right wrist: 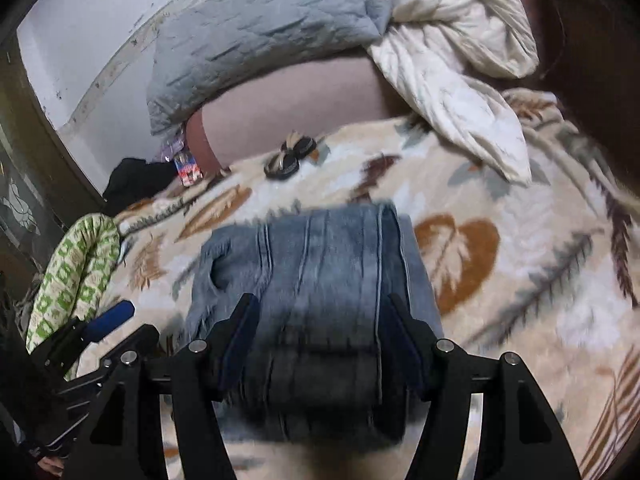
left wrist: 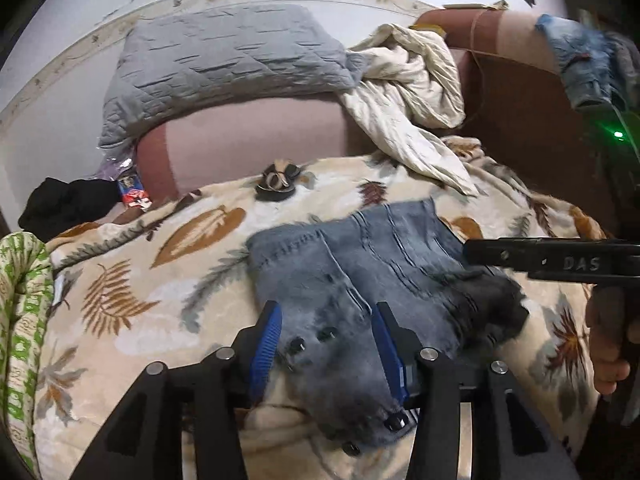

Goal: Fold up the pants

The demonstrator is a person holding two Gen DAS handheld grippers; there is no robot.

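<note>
My left gripper hangs over the near end of the jeans, its blue-padded fingers spread apart with the waistband and its dark buttons lying between them. Nothing is pinched; the denim simply passes under the gap. My right gripper is likewise spread wide, straddling the folded jeans from the near edge, its fingers flanking the denim without clamping it.

The jeans lie folded into a compact stack on the leaf-print blanket, roughly at the centre of the bed. From the left wrist view, my right gripper's black body comes in at 3 o'clock, with my right hand on its handle.

Beyond the jeans, at 12 o'clock, a coiled belt sits on the blanket. A grey quilted pillow lies at 11 o'clock and a crumpled cream sheet at 1 o'clock. A green-patterned cushion sits at 9 o'clock, and another denim garment hangs at 2 o'clock.
</note>
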